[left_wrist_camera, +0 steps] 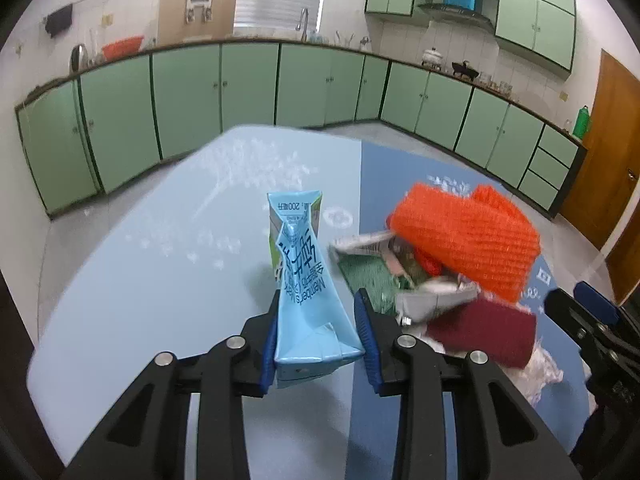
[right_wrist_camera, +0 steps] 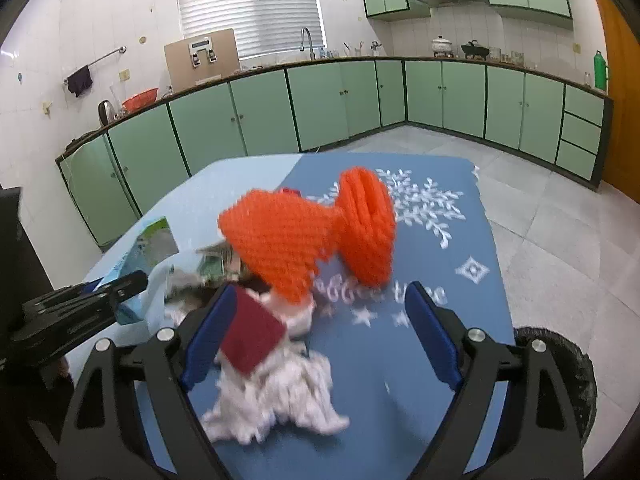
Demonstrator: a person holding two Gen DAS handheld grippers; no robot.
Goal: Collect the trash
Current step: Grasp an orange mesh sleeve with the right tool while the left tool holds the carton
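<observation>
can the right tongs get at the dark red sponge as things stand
Probably yes. The right tongs stand open and empty, and the dark red sponge lies just inside their left finger on top of the white crumpled paper, with nothing over it.

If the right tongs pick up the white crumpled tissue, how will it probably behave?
The white crumpled tissue looks fluffy and loose, so it is probably very light and will squash flat. Its ragged edges suggest it may tear. The dark red pad lying on it may slide off.
</observation>
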